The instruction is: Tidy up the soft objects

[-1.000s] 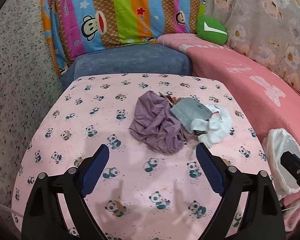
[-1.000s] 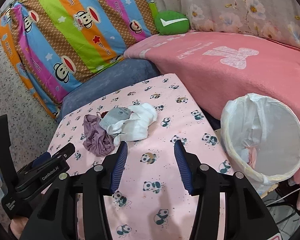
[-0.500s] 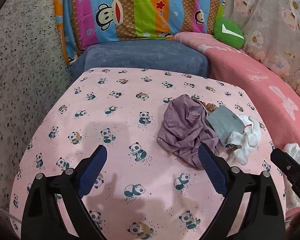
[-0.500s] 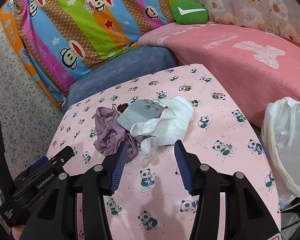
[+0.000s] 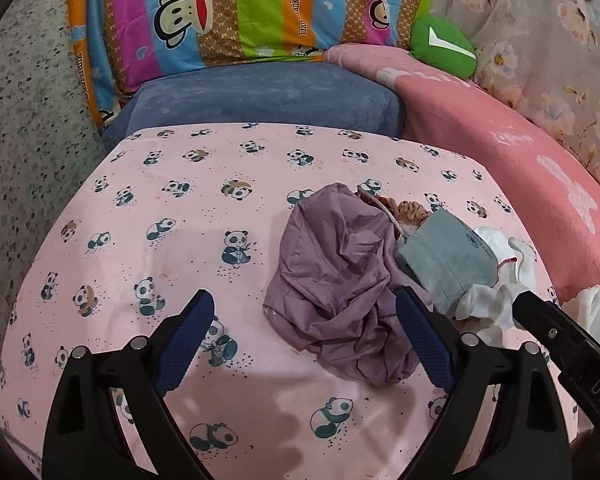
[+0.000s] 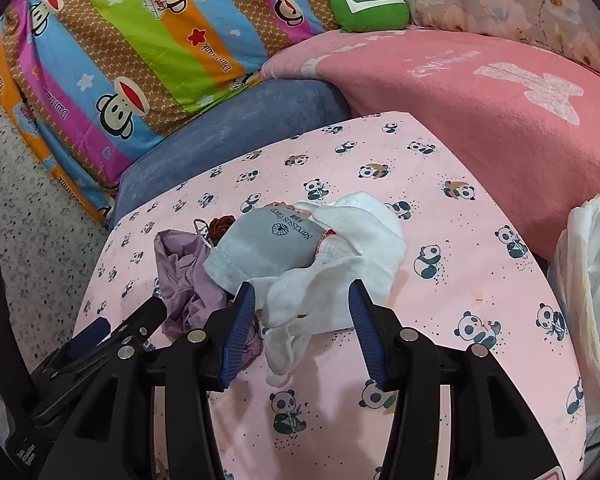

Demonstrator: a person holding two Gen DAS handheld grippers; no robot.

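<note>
So w/ my right gripper [image 6: 302, 312] half-open and closing around the limp white cotton gloves [image 6: 340, 276] mid-table on the pink panda-print cloth [image 6: 440, 320], left gripper [image 5: 304, 332] wide open, I'd pinch the bunched, light, floppy cuff.

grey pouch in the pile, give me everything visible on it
The grey pouch is soft, felt-like fabric with a stitched hem, a printed flower logo and the text "Narcissus Garp". It lies slumped on the panda sheet, in the middle of the pile, overlapping the purple cloth and touching the white gloves. No fingers touch it.
</note>
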